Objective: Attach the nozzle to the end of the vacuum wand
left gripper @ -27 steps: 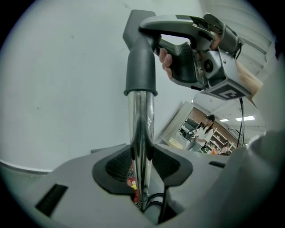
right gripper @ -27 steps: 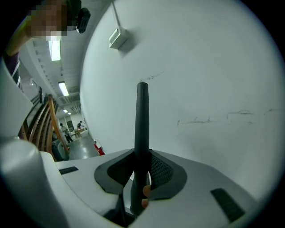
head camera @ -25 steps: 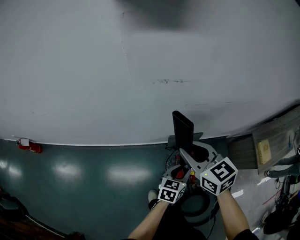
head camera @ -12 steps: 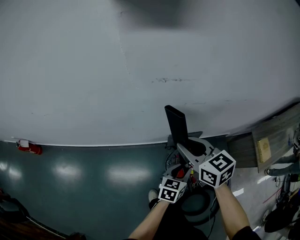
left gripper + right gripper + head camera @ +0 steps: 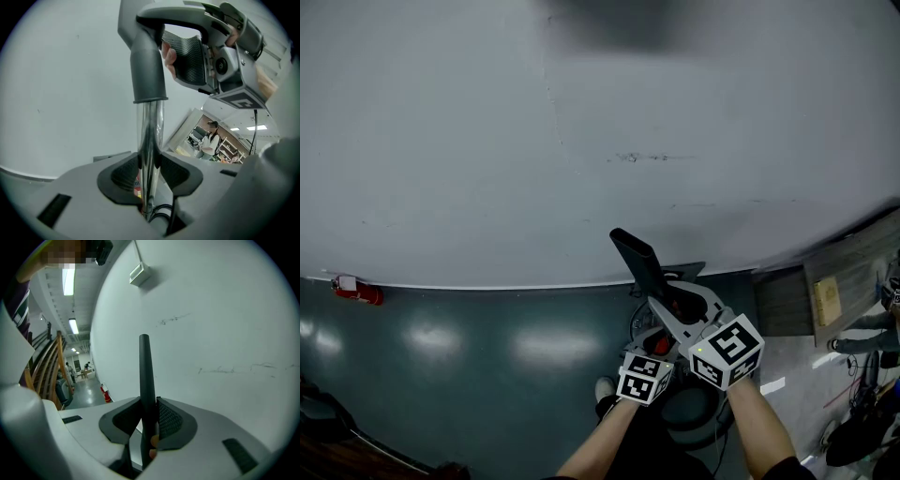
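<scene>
At the far left of the head view, a red fire extinguisher [image 5: 358,292] sits where the pale wall [image 5: 487,141] meets the green floor [image 5: 469,375].

Low in the middle of that view, your left gripper [image 5: 660,348] is the one with the smaller marker cube. Its own view shows both dark pads pressed against a shiny metal wand [image 5: 151,140], one on each side, so it is clamped firmly on the tube. The wand rises through the center of that view into a gray collar [image 5: 147,70] in the upper middle. From the collar's top a dark piece bends right toward your other gripper. You cannot tell from here whether that joint is fully seated. In the right background of this view, a person [image 5: 212,138] stands among shelves.

Just right of and above the left gripper in the head view, the black nozzle [image 5: 637,262] leans toward the upper left. It crosses the line where wall meets floor.

Your right gripper [image 5: 672,307] holds the nozzle from below. In the right gripper view the nozzle stands as a thin dark blade up the center of the frame. Both pads are closed tight against its flat sides. At the left edge of that view a wooden railing [image 5: 52,366] climbs toward the upper left.

In the head view the two grippers sit just beside each other, right above left.
</scene>
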A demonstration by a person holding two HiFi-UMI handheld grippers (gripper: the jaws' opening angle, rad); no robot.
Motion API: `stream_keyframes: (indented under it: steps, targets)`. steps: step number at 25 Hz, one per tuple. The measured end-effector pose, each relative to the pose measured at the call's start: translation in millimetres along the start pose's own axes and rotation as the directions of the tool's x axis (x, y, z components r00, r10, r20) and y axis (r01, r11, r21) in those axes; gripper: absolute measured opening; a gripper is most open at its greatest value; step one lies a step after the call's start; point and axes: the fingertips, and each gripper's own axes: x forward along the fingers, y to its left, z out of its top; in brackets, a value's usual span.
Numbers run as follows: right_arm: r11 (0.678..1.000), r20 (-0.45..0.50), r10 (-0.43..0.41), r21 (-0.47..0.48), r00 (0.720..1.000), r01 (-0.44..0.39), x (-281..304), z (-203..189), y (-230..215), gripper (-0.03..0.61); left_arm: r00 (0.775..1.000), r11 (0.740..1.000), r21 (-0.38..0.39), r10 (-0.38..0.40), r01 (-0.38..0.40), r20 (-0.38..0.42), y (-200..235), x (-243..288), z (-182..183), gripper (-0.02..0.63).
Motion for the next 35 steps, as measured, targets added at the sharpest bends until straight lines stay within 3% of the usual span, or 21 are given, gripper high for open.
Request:
stream_keyframes:
  steps: [6,19,28,35]
  targets:
    - [0.996,0.033,-0.024,0.082,0.999,0.022,-4.0,0.0,-12.8,0.098,1.0,1.0,-0.007,0.004,-0.004,-0.002,1.8,0.9,-1.2,0.146]
    - [1.0,0.071,-0.011,-0.026,0.997,0.013,-5.9,4.0,-5.3,0.101,1.0,1.0,-0.01,-0.003,0.003,-0.008,4.6,1.5,-0.1,0.147]
    - [0.998,0.197,-0.043,0.06,0.98,0.032,-46.7,25.5,-18.3,0.117,0.998,1.0,-0.026,0.0,-0.002,-0.058,3.7,-5.5,-9.2,0.213]
    - [0.978,0.251,-0.107,0.203,0.962,0.056,-90.8,35.8,-23.6,0.115,0.999,0.995,-0.091,0.042,-0.039,0.023,-2.7,-55.5,23.1,0.213]
